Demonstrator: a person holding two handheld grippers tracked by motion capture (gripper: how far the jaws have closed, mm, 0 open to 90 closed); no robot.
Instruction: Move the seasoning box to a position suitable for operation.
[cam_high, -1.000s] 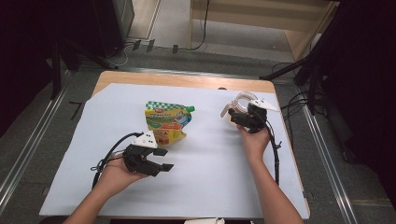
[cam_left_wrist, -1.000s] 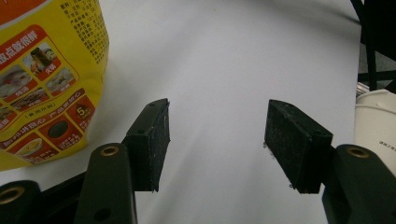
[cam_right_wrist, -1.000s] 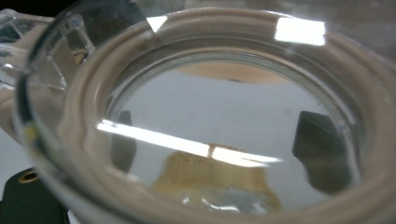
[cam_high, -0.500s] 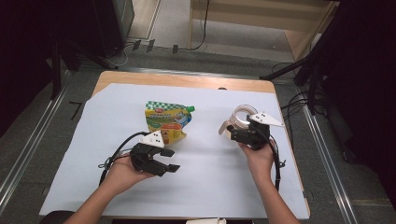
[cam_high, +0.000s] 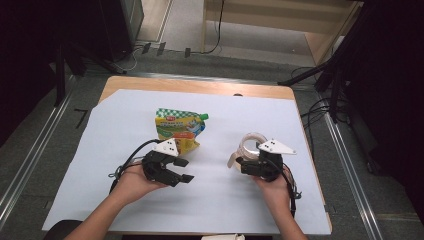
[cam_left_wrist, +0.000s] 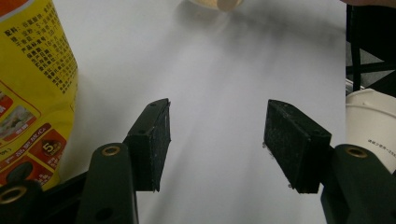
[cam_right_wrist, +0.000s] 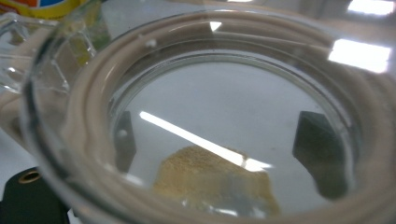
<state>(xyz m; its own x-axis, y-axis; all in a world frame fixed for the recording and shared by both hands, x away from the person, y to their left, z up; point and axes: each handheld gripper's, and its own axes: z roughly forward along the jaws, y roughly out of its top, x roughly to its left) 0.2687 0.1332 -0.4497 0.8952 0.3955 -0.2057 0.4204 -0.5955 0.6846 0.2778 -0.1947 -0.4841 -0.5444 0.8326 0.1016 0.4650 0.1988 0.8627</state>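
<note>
A yellow and green spouted pouch (cam_high: 177, 129) lies flat on the white sheet (cam_high: 100, 150); its yellow side (cam_left_wrist: 32, 79) fills the left of the left gripper view. My left gripper (cam_high: 186, 170) rests just in front of the pouch, pointing right. Its jaws (cam_left_wrist: 217, 116) stand open over bare sheet. My right gripper (cam_high: 245, 162) is shut on a clear jar (cam_high: 249, 144) with a beige rim, held tilted above the sheet. Up close the clear jar (cam_right_wrist: 201, 116) holds a little tan powder (cam_right_wrist: 215, 177), and both dark pads (cam_right_wrist: 322, 149) show through its wall.
A white paper cup (cam_left_wrist: 371, 126) stands at the near edge of the table, right of my left jaws. The wooden table edge (cam_high: 200, 85) shows beyond the sheet. Cables and stand legs (cam_high: 325, 80) lie on the floor at the right.
My right hand has carried the jar from the far right of the sheet toward the near side, a little leftward. The left hand has stayed put with its jaws open.
</note>
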